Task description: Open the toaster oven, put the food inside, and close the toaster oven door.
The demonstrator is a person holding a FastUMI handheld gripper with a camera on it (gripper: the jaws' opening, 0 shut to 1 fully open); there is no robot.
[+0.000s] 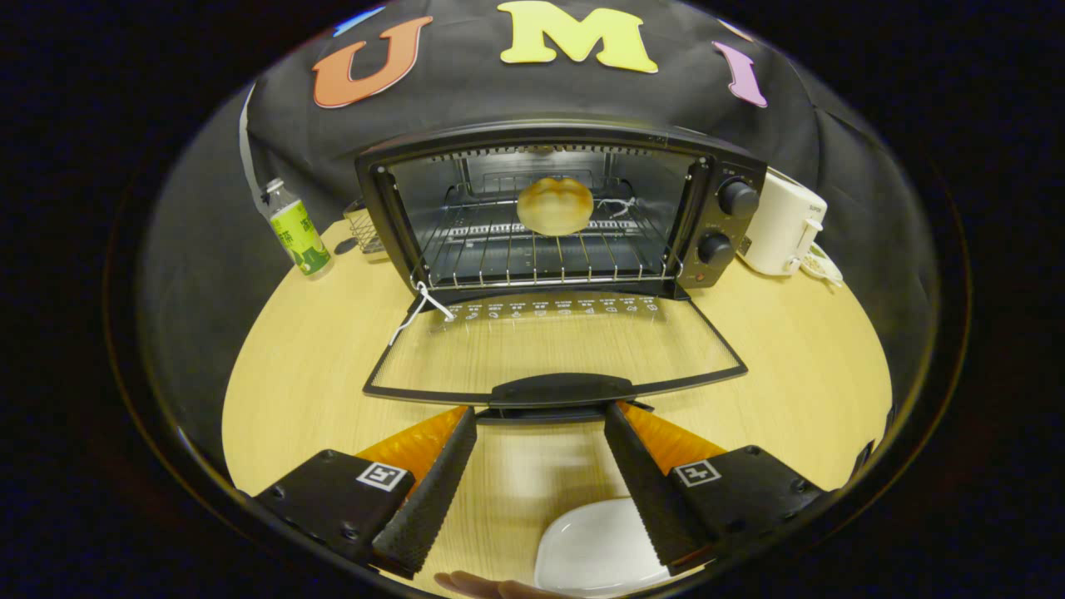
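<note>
The black toaster oven (715, 208) stands on the wooden table with its glass door (553, 345) folded down flat toward me. A round golden bun (555, 205) lies on the wire rack (541, 254) inside the oven. My gripper (541, 412) is open, its fingertips (466, 420) just short of the door's black handle (559, 389), which lies across the gap between them. Nothing is held between the fingers.
A white plate (595, 549) sits on the table under the fingers, with a hand's edge beside it. A green-labelled bottle (297, 229) and a small wire basket (364, 229) stand left of the oven. A white kettle (782, 229) stands to its right.
</note>
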